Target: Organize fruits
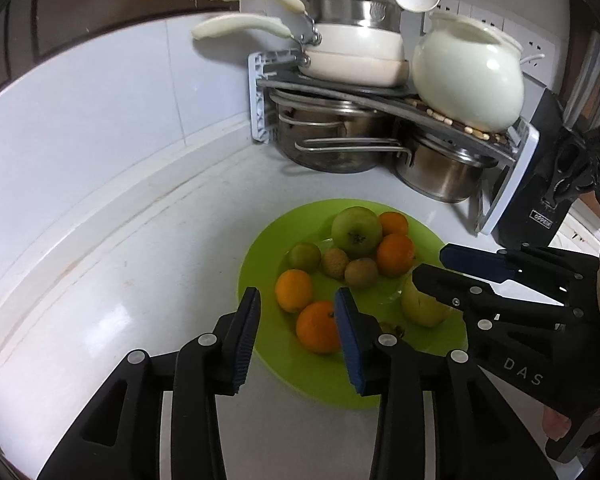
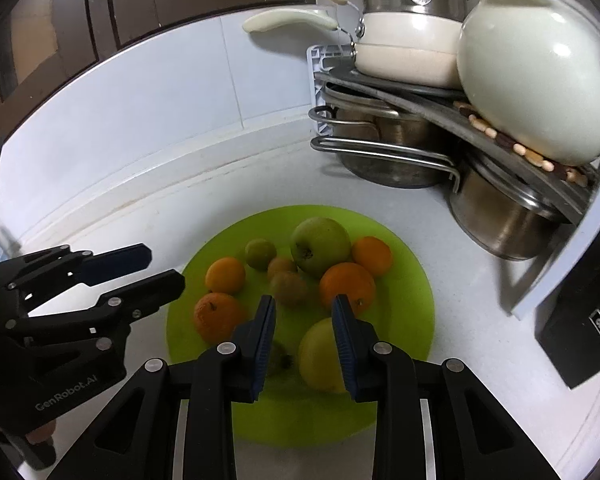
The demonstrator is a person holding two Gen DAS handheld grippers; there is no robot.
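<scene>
A lime-green plate point(image 1: 320, 380) on the white counter holds a green apple point(image 1: 356, 230), several oranges, a small green citrus point(image 1: 304, 256), two small brownish fruits and a yellow-green fruit point(image 1: 424, 308). My left gripper point(image 1: 298, 292) hangs over the plate's near left side. It is open and empty, with an orange point(image 1: 318, 326) just beyond its right finger. My right gripper point(image 2: 303, 299) hovers above the yellow-green fruit point(image 2: 320, 356), jaws drawn close together and holding nothing. Each gripper shows in the other's view: the right gripper point(image 1: 429, 263) and the left gripper point(image 2: 166, 266).
A corner rack point(image 1: 260, 96) behind the plate carries cream pans and a white ceramic jar point(image 1: 468, 76), with steel pots point(image 1: 332, 140) beneath it. A black box point(image 1: 540, 200) stands at the right. The tiled wall curves along the left and back.
</scene>
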